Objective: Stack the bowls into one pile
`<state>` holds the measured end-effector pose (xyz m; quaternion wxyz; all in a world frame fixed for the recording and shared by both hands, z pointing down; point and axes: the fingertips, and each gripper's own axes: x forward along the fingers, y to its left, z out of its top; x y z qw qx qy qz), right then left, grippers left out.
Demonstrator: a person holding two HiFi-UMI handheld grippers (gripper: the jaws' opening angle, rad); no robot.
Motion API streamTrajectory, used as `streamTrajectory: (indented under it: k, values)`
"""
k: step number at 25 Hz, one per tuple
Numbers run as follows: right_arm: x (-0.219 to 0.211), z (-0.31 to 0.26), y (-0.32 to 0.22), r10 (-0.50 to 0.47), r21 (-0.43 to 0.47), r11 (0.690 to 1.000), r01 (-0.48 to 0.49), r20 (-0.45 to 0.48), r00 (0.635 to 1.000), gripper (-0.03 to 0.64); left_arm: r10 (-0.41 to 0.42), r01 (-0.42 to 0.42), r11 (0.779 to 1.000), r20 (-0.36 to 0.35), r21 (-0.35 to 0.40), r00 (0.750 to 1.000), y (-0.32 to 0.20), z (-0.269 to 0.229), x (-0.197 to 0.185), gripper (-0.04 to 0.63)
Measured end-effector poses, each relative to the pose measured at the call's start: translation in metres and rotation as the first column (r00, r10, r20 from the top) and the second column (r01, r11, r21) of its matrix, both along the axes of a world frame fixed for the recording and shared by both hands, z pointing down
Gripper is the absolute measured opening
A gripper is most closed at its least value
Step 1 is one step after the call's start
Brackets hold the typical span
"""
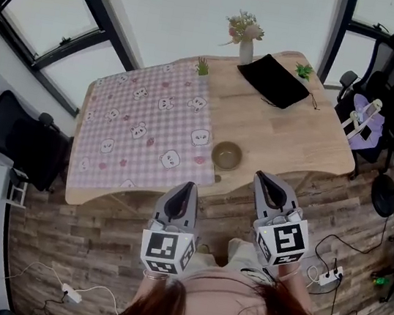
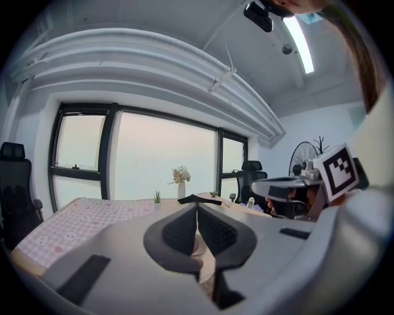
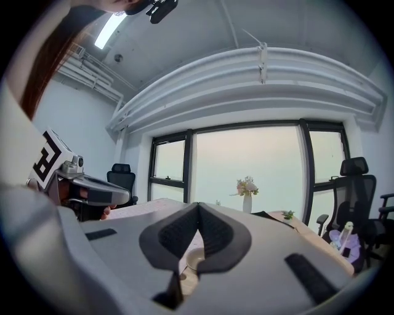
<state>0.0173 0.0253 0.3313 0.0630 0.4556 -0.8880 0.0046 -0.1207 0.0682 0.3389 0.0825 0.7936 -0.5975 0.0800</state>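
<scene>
bowl [image 1: 227,155] empty, on table [image 1: 289,138] | L hand-held gripper [image 1: 190,187] clenched | R hand-held gripper [image 1: 263,178] clenched

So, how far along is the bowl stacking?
Possibly done: only one bowl shows, near the front edge of the table; whether others nest inside, I cannot tell. In hand: nothing; left gripper and right gripper are shut, empty, short of the table. Left: no loose bowls visible.

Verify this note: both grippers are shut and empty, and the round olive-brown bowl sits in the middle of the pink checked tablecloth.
Not quite. The head view shows the round olive-brown bowl on the bare wooden table, just off the pink checked tablecloth at its right edge, not in its middle. The left gripper and right gripper are indeed shut and empty.
</scene>
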Motion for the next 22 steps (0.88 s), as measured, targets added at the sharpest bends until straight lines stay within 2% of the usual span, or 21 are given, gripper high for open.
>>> streamTrajectory:
  k: [13, 22]
  values:
    - [-0.032, -0.011, 0.013, 0.002, 0.010, 1.000, -0.002, 0.002, 1.000, 0.000, 0.012, -0.011, 1.000, -0.035, 0.027, 0.999, 0.013, -0.010, -0.029, 0.012]
    - [-0.039, -0.008, 0.013, 0.000, 0.003, 1.000, 0.000, -0.019, 1.000, 0.000, 0.012, -0.011, 1.000, -0.049, 0.015, 0.999, 0.010, -0.004, -0.035, 0.012]
